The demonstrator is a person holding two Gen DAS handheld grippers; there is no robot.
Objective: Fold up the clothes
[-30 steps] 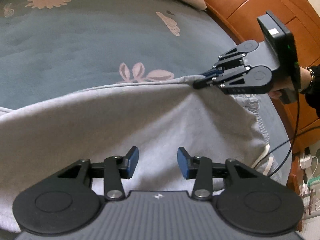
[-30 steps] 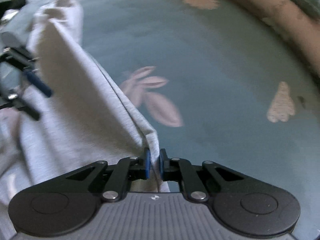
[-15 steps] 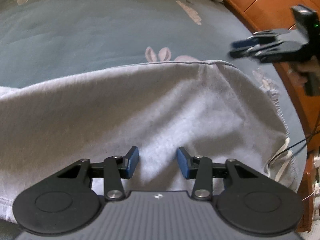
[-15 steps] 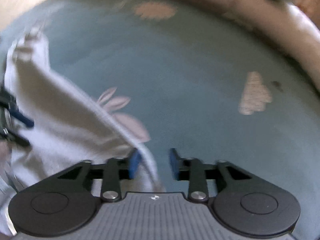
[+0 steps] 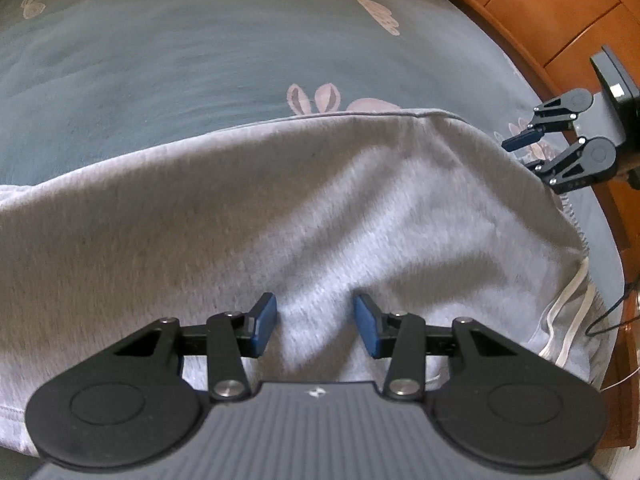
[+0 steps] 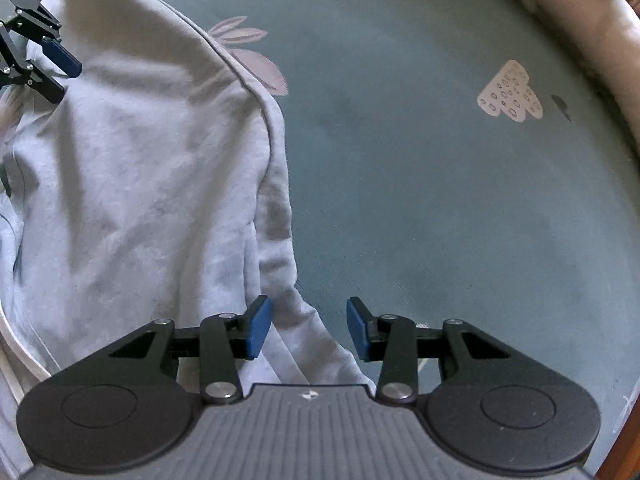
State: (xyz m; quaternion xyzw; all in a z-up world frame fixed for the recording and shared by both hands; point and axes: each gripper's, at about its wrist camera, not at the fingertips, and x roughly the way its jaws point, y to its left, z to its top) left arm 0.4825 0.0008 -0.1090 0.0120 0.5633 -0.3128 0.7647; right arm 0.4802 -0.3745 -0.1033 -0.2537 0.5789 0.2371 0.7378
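Left wrist view: left gripper [image 5: 316, 326] poised low over a grey garment [image 5: 280, 216], jaws apart, blue pads clear of the cloth, nothing pinched. Right gripper [image 5: 532, 152] seen at the far right edge, just off the garment's corner, jaws apart and empty. Garment spread across a blue-grey bedspread [image 5: 200, 52] with pale flower prints, one long seamed edge running across the frame, white drawstrings [image 5: 568, 320] trailing off the right side near a wooden bed frame [image 5: 540, 8].

Right wrist view: right gripper [image 6: 308, 330] hovering over the garment's [image 6: 140, 160] narrow lower edge, pads open with loose cloth lying between and below them but not pressed. Left gripper [image 6: 60, 68] at upper left, jaws likewise parted. Seamed edge curving down the middle, bedspread [image 6: 440, 200] bare to the right.

Judged by the creases and the way it drapes: soft knit, light, limp, no stiffness to hold a shape, likely to sag and bunch if lifted by one point. Not slippery, not fragile; pads should bite well on a doubled seam or hem. Best holds probably the two ends of one edge, one gripper at each corner, keeping the cloth taut between them. Worth avoiding the drawstrings, which could snag or drag the waistband askew.
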